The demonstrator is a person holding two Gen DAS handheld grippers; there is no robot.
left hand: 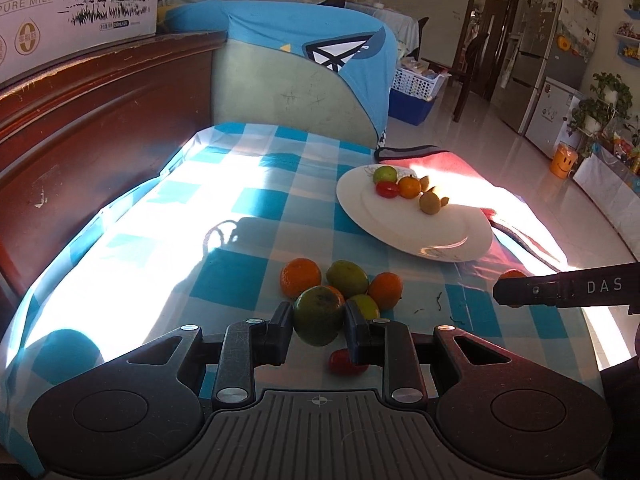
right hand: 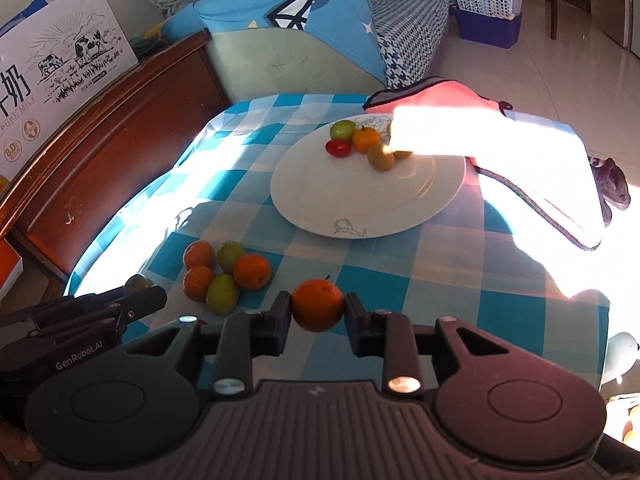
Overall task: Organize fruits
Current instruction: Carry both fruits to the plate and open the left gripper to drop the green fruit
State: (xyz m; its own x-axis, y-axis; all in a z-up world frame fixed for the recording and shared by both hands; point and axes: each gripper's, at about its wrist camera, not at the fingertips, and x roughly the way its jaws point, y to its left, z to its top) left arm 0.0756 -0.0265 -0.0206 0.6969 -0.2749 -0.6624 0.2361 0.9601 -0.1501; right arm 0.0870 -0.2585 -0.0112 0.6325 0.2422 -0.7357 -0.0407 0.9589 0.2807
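Note:
My left gripper (left hand: 318, 322) is shut on a green-brown fruit (left hand: 318, 314), lifted just above the checked cloth. Behind it lies a heap of oranges and green fruits (left hand: 347, 280), and a red tomato (left hand: 344, 362) lies under the jaws. My right gripper (right hand: 318, 312) is shut on an orange (right hand: 318, 310), held over the cloth in front of the white plate (right hand: 360, 208). The plate (left hand: 420, 232) carries a green fruit, a tomato, an orange and small brownish fruits (right hand: 380, 156). In the right wrist view the left gripper (right hand: 154, 294) shows at the lower left beside the heap (right hand: 228, 274).
A pink cloth (right hand: 460, 100) lies behind and to the right of the plate, partly in glaring sunlight. A wooden bed frame (left hand: 100, 120) borders the table on the left, with a milk carton box (left hand: 76, 4) on it. A blue-covered seat (left hand: 304, 68) stands behind the table.

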